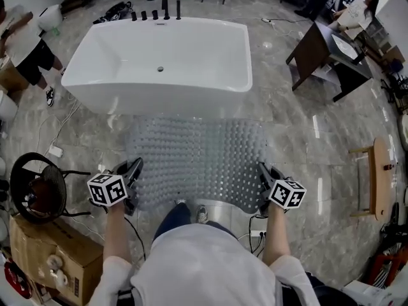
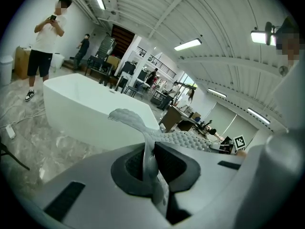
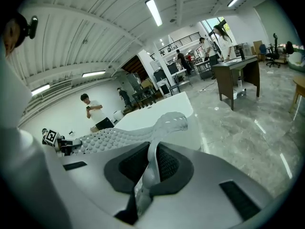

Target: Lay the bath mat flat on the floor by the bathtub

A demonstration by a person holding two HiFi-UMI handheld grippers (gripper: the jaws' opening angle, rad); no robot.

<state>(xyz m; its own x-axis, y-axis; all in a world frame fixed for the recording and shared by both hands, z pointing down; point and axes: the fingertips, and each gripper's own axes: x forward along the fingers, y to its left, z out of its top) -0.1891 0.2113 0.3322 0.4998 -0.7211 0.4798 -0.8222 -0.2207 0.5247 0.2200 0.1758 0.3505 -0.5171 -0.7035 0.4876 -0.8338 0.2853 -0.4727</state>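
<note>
A clear, bubbled bath mat [image 1: 197,158] hangs spread between my two grippers, above the marble floor just in front of the white bathtub [image 1: 159,59]. My left gripper [image 1: 132,171] is shut on the mat's near left corner, and that edge [image 2: 147,151] runs pinched between its jaws. At the near right corner my right gripper [image 1: 264,174] is shut on the mat too, with the mat's edge [image 3: 152,161] clamped between its pads. The mat's far edge lies close to the tub's front wall.
A black fan [image 1: 35,187] and a cardboard box [image 1: 44,247] stand at the left. At the right are a dark desk [image 1: 325,53] and a wooden stool [image 1: 376,177]. A person [image 1: 22,43] stands left of the tub. Cables [image 1: 54,148] trail over the floor.
</note>
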